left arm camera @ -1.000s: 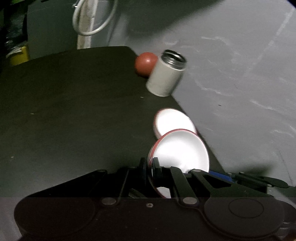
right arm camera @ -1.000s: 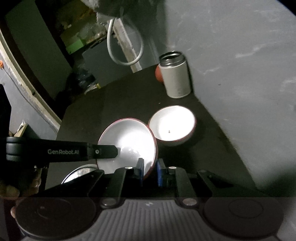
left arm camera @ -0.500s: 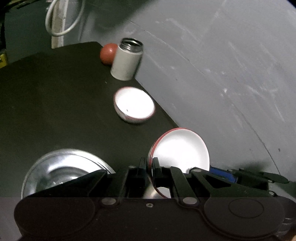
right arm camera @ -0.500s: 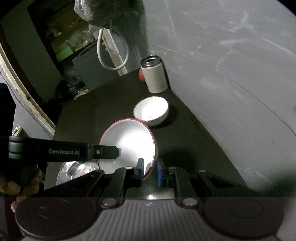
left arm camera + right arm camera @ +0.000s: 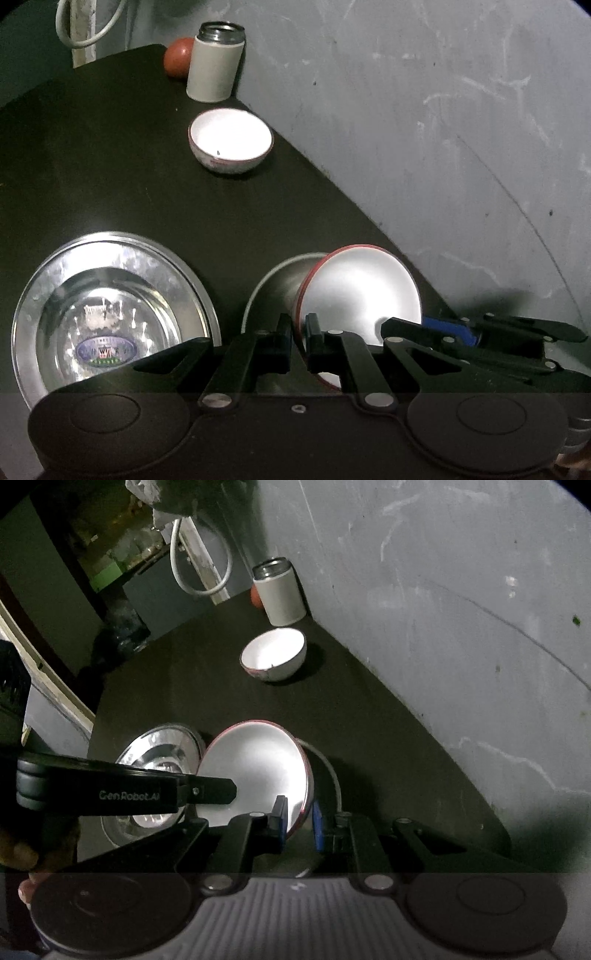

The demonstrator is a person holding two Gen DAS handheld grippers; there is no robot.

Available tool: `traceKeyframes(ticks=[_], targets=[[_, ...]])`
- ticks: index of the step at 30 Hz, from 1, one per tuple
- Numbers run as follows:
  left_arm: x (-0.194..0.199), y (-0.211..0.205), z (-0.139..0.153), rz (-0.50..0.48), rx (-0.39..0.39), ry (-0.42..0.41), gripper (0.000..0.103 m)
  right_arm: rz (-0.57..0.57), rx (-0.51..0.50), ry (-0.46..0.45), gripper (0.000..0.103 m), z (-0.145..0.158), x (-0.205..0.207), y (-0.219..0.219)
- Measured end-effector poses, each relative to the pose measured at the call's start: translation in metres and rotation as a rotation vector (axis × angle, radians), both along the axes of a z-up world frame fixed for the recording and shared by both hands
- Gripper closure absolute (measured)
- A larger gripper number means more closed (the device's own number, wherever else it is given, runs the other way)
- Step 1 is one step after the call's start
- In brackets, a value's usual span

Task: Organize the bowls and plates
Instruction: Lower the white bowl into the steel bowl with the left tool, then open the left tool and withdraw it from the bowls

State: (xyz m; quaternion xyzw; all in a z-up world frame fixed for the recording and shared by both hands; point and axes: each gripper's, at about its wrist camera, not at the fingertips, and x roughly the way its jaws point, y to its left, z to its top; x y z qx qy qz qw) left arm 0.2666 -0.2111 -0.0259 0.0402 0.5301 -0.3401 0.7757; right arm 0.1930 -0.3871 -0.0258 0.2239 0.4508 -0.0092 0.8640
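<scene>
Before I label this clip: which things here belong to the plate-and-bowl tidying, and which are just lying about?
Job:
- red-rimmed bowl held by left tongs and right tongs
- small white bowl
- steel plate
- second steel dish under the held bowl

Lying about:
- open flask
- red ball
- white cable

We see a white bowl (image 5: 231,140) with a red rim and red marks on a black table (image 5: 92,155). Behind it stands a cream flask (image 5: 215,62), beside something reddish (image 5: 179,57), perhaps a ball.
</scene>
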Motion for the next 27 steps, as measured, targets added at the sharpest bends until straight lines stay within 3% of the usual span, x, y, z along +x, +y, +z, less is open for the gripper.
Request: traceKeyframes(ticks=[8, 19, 27], targets=[[0.001, -0.002, -0.009, -0.007, 0.059, 0.044, 0.094, 0.02, 0.007, 0.029, 0.087, -0.006, 0.001, 0.003], [0.006, -0.001, -0.013, 0.002, 0.083, 0.071, 0.092, 0.059, 0.002, 0.069, 0.084, -0.012, 0.011, 0.007], [0.006, -0.001, -0.011, 0.005, 0.084, 0.067, 0.087, 0.062, 0.005, 0.071, 0.076, -0.014, 0.013, 0.006]])
